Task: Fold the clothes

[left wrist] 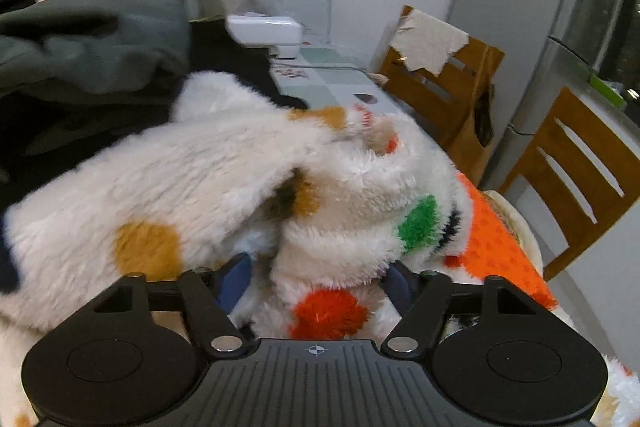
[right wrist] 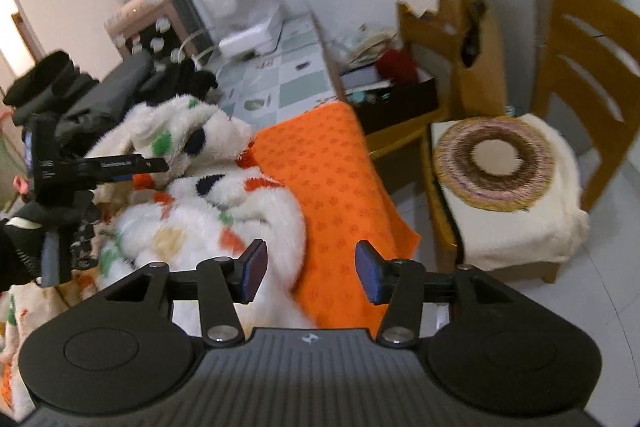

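Left wrist view: my left gripper [left wrist: 318,281] pinches spotted fleece garment [left wrist: 224,163], lifting fold; right gripper [right wrist: 308,273] spread, empty, over orange mat [right wrist: 332,163].

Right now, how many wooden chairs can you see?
2. One chair stands by the wall with a cloth over its back; the nearer chair at right holds a round woven mat. Others may be hidden.

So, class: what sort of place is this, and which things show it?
Probably a lived-in home room: wooden dining chairs, a tiled-pattern table crowded with household clutter, and a fluffy spotted garment lying on an orange cloth.
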